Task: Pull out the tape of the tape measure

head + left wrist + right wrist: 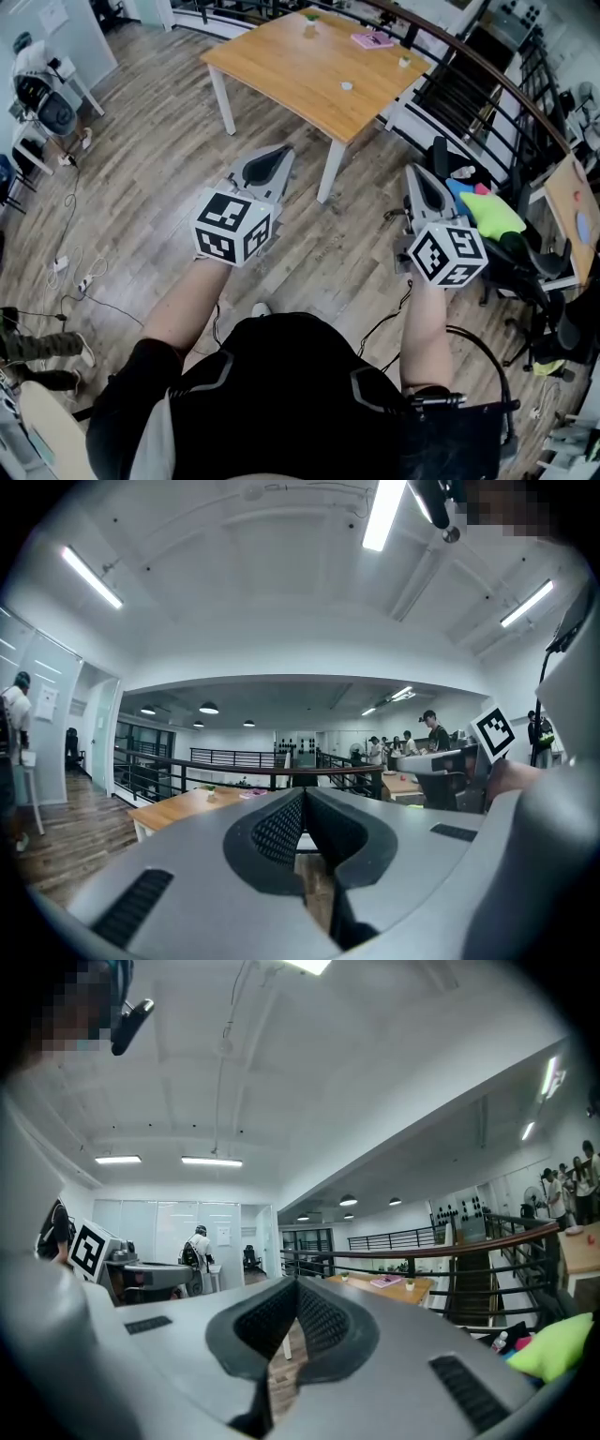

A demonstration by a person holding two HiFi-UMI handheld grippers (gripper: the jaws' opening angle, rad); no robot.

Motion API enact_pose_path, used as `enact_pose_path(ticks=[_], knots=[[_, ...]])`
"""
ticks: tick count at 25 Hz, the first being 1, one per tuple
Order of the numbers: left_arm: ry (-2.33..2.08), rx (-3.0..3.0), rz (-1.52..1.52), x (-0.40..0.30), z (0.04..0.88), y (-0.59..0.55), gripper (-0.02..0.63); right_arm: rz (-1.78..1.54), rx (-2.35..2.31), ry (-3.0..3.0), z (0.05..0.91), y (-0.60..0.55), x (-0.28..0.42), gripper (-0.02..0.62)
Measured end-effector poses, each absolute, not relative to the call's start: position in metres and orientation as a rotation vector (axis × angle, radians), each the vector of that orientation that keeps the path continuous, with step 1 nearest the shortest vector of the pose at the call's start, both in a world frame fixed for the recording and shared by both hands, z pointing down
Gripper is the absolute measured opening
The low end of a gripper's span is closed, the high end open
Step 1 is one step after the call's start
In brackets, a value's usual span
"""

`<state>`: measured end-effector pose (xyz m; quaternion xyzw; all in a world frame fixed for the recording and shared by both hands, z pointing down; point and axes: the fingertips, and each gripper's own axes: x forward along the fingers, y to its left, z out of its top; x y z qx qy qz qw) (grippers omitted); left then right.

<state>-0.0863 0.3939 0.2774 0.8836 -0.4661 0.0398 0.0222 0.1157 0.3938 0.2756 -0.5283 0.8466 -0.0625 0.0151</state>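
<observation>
Both clenched, nothing between jaws: left gripper (277,156), right gripper (415,180), held level. Tape measure not made out. Wooden table (281,56) at 12 o'clock, well apart, neither gripper clearly nearer.

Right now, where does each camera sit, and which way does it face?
Head view: on the person's head, steeply down at floor and wooden table; arms, torso, left gripper, right gripper show.
Left gripper view: on that gripper, level along its shut jaws; right gripper's cube at right.
Right gripper view: likewise level along shut jaws; left gripper's cube at left.
All share the wooden table.
</observation>
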Motion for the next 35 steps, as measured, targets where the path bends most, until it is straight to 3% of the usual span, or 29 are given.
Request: enact_pose_path(ticks=[6, 10, 12, 15, 17, 21, 35], knots=[[-1.405, 2.745, 0.118, -0.085, 0.279, 0.388, 0.032, -0.189, -1.672, 2.629, 0.277, 0.388, 0.115, 0.010], [-1.418, 2.758, 0.120, -0.088, 0.279, 0.384, 0.034, -0.173, -1.667, 2.632, 0.275, 0.386, 0.113, 0.061], [-1.413, 2.761, 0.122, -0.088, 0.280, 0.379, 0.042, -0.161, -1.671, 2.633, 0.274, 0.382, 0.112, 0.127], [-1.357, 2.775, 0.109, -0.087, 0.279, 0.373, 0.225, -0.161, -1.686, 2.630, 0.273, 0.376, 0.111, 0.190], [-1.346, 2.785, 0.110, -0.089, 0.278, 0.371, 0.256, -0.166, -1.692, 2.629, 0.273, 0.374, 0.108, 0.219], [-1.330, 2.802, 0.101, -0.095, 0.277, 0.364, 0.284, -0.171, -1.702, 2.632, 0.274, 0.370, 0.100, 0.235], [-1.225, 2.828, 0.113, -0.152, 0.294, 0.322, 0.284, -0.176, -1.782, 2.578, 0.291, 0.344, 0.040, 0.236]])
